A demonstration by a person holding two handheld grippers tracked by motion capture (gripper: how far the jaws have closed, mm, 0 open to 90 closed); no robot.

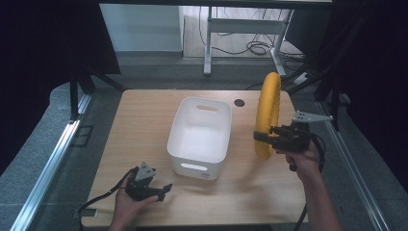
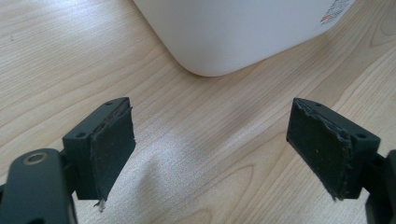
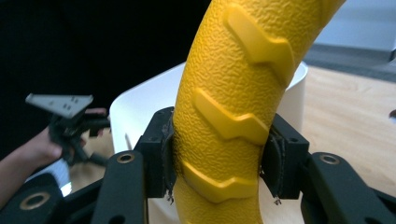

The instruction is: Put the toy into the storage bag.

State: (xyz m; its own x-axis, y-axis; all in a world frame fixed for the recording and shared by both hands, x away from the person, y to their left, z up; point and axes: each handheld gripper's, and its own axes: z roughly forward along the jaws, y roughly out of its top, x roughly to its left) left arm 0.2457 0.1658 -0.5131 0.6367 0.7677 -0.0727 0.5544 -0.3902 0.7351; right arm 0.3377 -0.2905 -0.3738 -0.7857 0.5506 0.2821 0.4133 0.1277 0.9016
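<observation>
The right hand-held gripper (image 1: pixel 266 138) clamps the yellow ring (image 1: pixel 267 113) upright beside the white bin (image 1: pixel 199 137), probably about to lower it inside; the left hand-held gripper (image 1: pixel 163 191) rests wide open, empty.

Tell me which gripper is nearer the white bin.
Left. The left gripper sits open just off the near left corner of the white bin; the right gripper holds the yellow ring upright farther off its right side.
</observation>
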